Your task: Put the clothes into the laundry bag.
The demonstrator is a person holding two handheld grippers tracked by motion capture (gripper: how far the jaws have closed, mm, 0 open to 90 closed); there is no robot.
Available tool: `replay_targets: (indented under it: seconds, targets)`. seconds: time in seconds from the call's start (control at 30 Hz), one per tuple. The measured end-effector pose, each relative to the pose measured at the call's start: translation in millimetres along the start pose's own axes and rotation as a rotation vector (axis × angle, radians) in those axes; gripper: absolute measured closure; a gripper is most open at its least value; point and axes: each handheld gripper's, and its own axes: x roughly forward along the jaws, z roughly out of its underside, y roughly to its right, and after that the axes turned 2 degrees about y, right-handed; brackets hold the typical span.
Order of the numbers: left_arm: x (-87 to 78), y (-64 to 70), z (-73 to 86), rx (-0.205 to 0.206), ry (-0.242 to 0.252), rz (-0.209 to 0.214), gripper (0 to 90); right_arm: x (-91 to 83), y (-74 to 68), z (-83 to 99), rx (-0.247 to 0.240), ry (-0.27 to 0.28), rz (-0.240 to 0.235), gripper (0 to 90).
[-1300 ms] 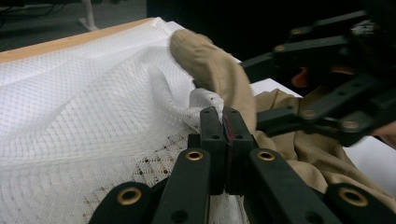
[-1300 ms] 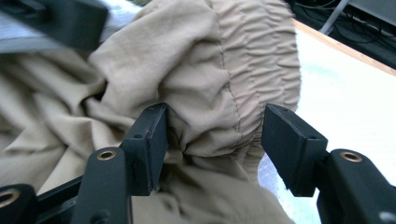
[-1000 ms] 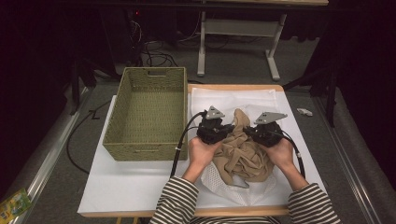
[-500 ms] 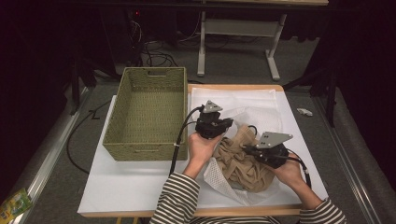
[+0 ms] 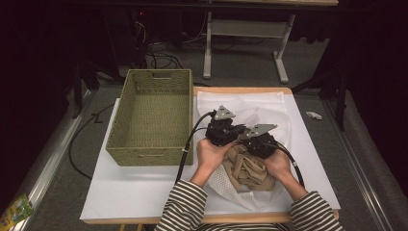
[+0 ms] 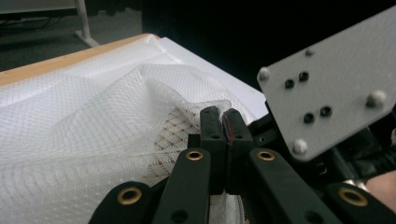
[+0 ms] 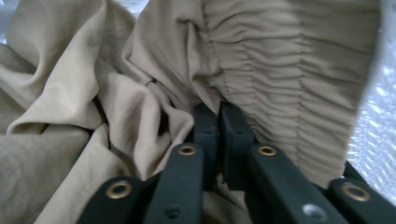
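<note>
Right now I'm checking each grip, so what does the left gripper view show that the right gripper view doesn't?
Left gripper view: the left gripper, fingers shut on the white mesh bag, the table edge and the other gripper's grey plate. Right gripper view: the right gripper, fingers shut on the beige garment, with its gathered band. Shared: closed black fingers and some white mesh.

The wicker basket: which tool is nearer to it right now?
Left. The left tool, shut on the white mesh bag, sits just off the wicker basket's right wall. The right tool, shut on the tan garment, is farther right.
</note>
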Motion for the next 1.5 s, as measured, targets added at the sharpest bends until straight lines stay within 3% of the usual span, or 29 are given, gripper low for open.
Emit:
replay_targets:
  seconds: [0.13,0.37,0.43,0.57,0.63,0.8,0.9,1.0,1.03,1.07,1.1,1.17,1.23,1.4,1.5]
  targets:
    - [-4.1,-3.3,2.0,-0.01,0.006,-0.008,89.4,-19.6,-4.9,5.3,0.001,0.054,-0.012,62.5]
    - [-3.4,-5.9,5.7,-0.007,-0.004,-0.022,89.4,-78.5,-7.6,28.3,0.007,0.191,-0.001,45.2]
    - [-2.4,-5.2,6.2,-0.003,-0.004,-0.024,89.3,-87.4,-7.4,35.1,0.015,0.184,0.0,40.9]
    - [-2.4,-5.0,6.4,0.006,-0.008,-0.024,89.2,-95.8,-4.0,51.7,0.026,0.159,0.049,34.2]
    - [-2.5,-4.9,6.5,0.009,-0.01,-0.023,89.2,-94.3,-1.9,57.1,0.049,0.143,0.053,31.4]
    - [-2.0,-4.2,6.2,0.003,-0.011,-0.019,89.2,-76.1,2.8,62.5,0.086,0.066,0.013,26.3]
    - [-0.4,-3.1,6.1,0.0,-0.01,-0.009,89.2,-58.9,-0.2,61.5,0.074,0.018,-0.022,28.6]
    - [1.2,-2.2,6.4,0.001,-0.012,-0.003,89.2,-41.4,-4.3,61.5,0.046,-0.041,-0.055,44.4]
    - [1.2,-2.2,6.4,0.001,-0.012,-0.003,89.2,-41.4,-4.3,61.5,0.046,-0.041,-0.055,44.4]
    - [1.7,-1.9,6.4,0.001,-0.012,0.0,89.2,-35.9,-7.0,61.6,0.023,-0.062,-0.059,59.1]
    - [1.7,-1.9,6.4,0.002,-0.012,0.0,89.2,-36.4,-8.4,61.1,0.013,-0.063,-0.053,65.4]
    - [1.6,-1.8,6.4,0.002,-0.012,0.0,89.2,-40.2,-9.6,59.9,-0.02,-0.043,-0.042,75.8]
    - [1.4,-1.8,6.3,0.002,-0.013,0.0,89.2,-50.1,-11.2,57.6,-0.021,0.009,-0.045,80.2]
    - [3.3,0.2,6.5,-0.008,-0.013,0.015,89.2,-69.4,-22.9,41.3,-0.087,0.127,-0.029,83.0]
    - [3.1,2.8,6.2,-0.002,-0.013,0.029,89.3,-67.9,-33.0,27.7,-0.122,0.142,-0.018,83.1]
